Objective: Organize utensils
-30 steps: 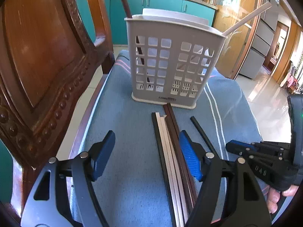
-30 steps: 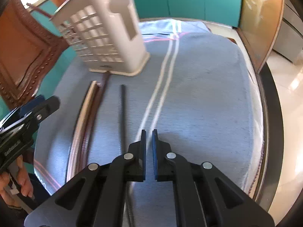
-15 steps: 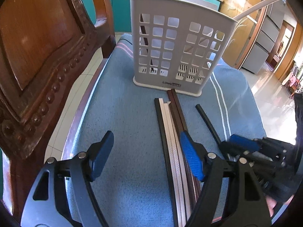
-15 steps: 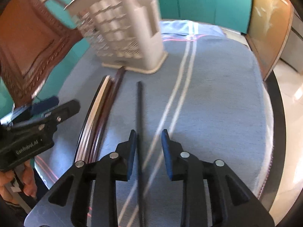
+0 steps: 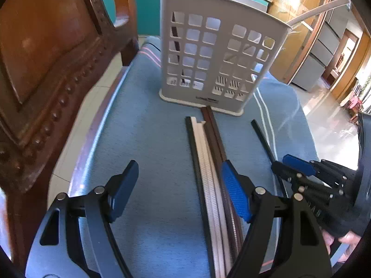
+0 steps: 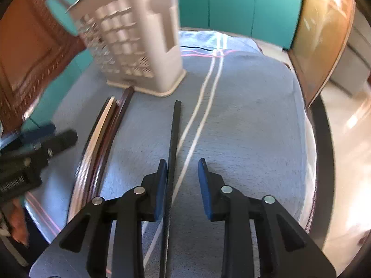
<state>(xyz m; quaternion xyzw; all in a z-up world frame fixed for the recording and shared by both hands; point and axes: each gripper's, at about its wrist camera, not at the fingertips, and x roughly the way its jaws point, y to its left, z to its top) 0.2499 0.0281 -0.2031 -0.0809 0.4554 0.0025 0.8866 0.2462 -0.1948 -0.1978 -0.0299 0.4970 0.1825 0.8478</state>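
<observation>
A white perforated utensil holder [image 5: 222, 64] [image 6: 139, 46] stands at the far side of the blue towel, with a white stick [image 5: 320, 9] and a brown stick [image 5: 176, 39] leaning in it. In front of it lies a bundle of black, white and brown chopsticks [image 5: 206, 162] [image 6: 102, 134]. My left gripper [image 5: 179, 178] [image 6: 46, 141] hovers open, its right finger over that bundle. A single black chopstick [image 6: 174, 134] [image 5: 264, 139] lies apart to the right. My right gripper [image 6: 183, 171] [image 5: 299, 171] is open astride it, the stick beside the left pad and untouched by the right.
A carved wooden chair [image 5: 46, 69] stands close on the left. The towel [image 6: 243, 127] has two white stripes [image 6: 204, 92] and covers a round table whose dark rim [image 6: 324, 139] curves on the right. Teal cabinets [image 6: 231, 4] are behind.
My right gripper has gone from shut to open and shifted left, so the single black chopstick now lies between its fingers. The left gripper has tipped slightly toward the holder.
</observation>
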